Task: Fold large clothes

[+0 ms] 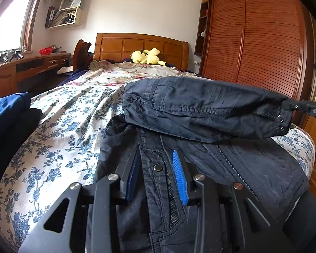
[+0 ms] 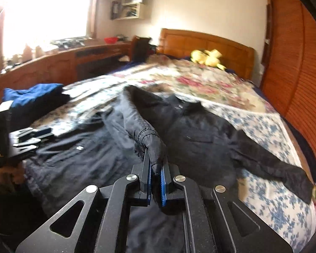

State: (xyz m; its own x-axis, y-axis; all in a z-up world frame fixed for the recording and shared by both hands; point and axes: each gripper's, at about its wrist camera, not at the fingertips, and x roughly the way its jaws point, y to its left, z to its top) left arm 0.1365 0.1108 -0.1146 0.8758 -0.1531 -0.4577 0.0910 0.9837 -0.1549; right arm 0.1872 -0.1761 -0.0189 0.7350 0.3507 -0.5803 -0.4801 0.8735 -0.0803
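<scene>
A dark navy jacket lies spread on the bed, front up; it also shows in the right wrist view. My left gripper is open low over its snap placket, the fabric between the blue pads. My right gripper is shut on the cuff of the jacket's left sleeve and holds that sleeve lifted across the body; its fingers show at the right edge of the left wrist view. The other sleeve lies stretched out to the right. The left gripper shows at the left of the right wrist view.
The bed has a blue floral sheet. A blue and black pile of clothes lies at the bed's left side. A yellow plush toy sits by the headboard. A wooden wardrobe stands right, a desk left.
</scene>
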